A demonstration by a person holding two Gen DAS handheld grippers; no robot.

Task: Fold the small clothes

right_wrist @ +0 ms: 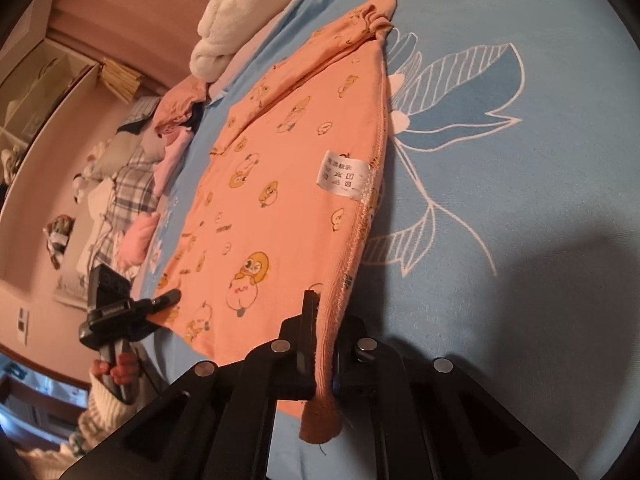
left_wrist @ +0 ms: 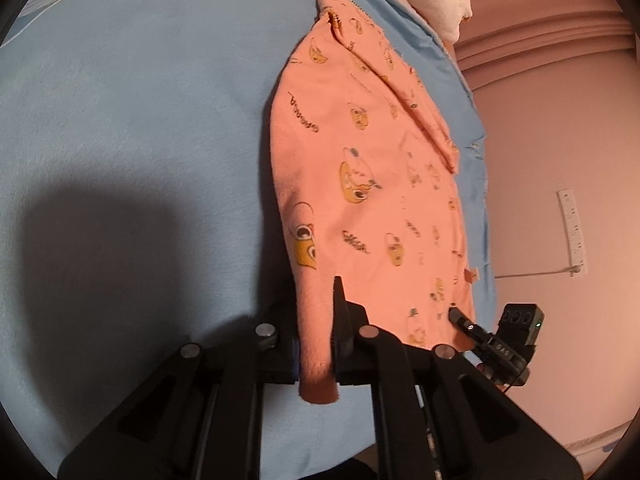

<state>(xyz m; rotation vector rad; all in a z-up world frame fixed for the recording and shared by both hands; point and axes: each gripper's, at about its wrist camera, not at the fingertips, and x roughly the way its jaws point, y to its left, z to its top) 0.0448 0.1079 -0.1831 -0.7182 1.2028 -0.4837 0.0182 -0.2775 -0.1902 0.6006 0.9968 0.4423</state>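
A peach small garment point(left_wrist: 360, 184) printed with yellow cartoon figures lies flat on the blue bed sheet point(left_wrist: 132, 120). My left gripper point(left_wrist: 316, 320) is shut on its near corner, and a fold of cloth hangs down between the fingers. At the garment's other near corner the right gripper point(left_wrist: 460, 318) pinches the hem. In the right wrist view the same garment point(right_wrist: 280, 184) shows a white care label point(right_wrist: 342, 178) by its seam. My right gripper point(right_wrist: 326, 320) is shut on that seam edge. The left gripper point(right_wrist: 170, 298) grips the opposite corner, held by a hand point(right_wrist: 116, 372) in a knit sleeve.
A white fluffy blanket point(right_wrist: 224, 28) sits at the far end of the bed. Mixed clothes are piled point(right_wrist: 132, 184) beside the sheet's edge. A white flower print point(right_wrist: 460, 92) marks the sheet to the right of the garment. A power strip point(left_wrist: 572, 232) lies beyond the bed.
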